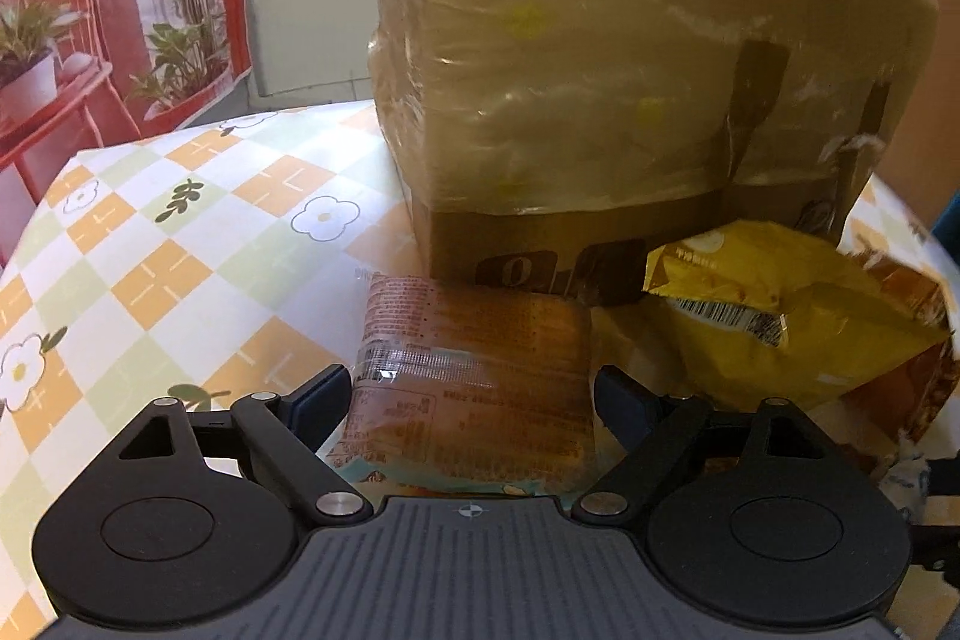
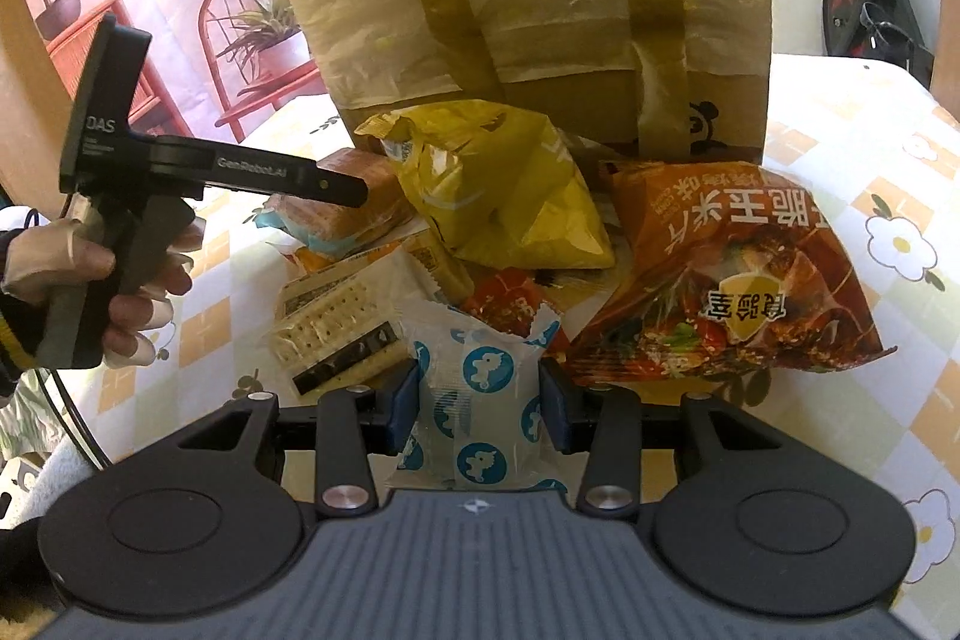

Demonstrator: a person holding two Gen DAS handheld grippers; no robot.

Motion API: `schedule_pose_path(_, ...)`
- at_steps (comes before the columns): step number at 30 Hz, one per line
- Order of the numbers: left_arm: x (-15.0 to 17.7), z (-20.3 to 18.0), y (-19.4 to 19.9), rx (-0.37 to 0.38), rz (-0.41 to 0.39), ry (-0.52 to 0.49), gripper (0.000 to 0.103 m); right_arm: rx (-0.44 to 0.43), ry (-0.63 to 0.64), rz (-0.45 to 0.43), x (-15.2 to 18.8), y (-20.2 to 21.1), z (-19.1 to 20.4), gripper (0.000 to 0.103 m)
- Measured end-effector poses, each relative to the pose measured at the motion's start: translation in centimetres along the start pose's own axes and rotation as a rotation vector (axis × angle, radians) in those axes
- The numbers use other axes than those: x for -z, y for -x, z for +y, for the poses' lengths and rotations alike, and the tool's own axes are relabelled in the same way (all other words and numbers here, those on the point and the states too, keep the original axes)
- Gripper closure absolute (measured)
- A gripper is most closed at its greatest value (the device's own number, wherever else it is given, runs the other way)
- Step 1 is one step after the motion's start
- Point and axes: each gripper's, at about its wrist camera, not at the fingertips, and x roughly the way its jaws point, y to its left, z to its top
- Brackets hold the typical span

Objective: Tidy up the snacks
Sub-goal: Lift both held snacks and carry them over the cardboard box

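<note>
On a checkered counter (image 1: 180, 244), the left tool (image 1: 471, 391) stands spread wide around an orange-wrapped snack pack (image 1: 474, 370), its pads clear of the wrapper. The right tool (image 2: 478, 400) is clamped on a blue-and-white packet (image 2: 480, 400). Yellow (image 2: 510, 196) and orange (image 2: 732, 280) chip bags lie before a taped cardboard box (image 2: 540, 10).

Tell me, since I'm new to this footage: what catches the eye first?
A big cardboard box wrapped in plastic stands at the back of the checkered table, snack bags heaped before it. The right gripper pinches a white packet with blue dots; the left gripper, open, straddles an orange cracker packet.
</note>
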Motion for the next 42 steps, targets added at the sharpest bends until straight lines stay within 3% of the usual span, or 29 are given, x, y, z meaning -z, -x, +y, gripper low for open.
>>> schedule_pose_path(7, 0.0, -0.3, -0.8, -0.025, 0.019, -0.029, 0.012, -0.007, -0.004, 0.005, 0.0, -0.3, -0.1, 0.059)
schedule_pose_path(12, 0.0, 0.2, -0.1, -0.008, 0.002, -0.018, 0.025, -0.005, -0.017, 0.003, 0.1, -0.3, -0.4, 0.059)
schedule_pose_path(31, 0.5, 2.0, 8.4, -0.020, -0.149, 0.047, 0.026, -0.014, -0.009, -0.021, -0.4, 0.3, 0.0, 0.059)
schedule_pose_path(42, -0.2, 0.6, 12.5, 0.014, -0.263, 0.074, 0.025, -0.027, 0.028, -0.106, -2.3, 2.6, 0.7, 0.059)
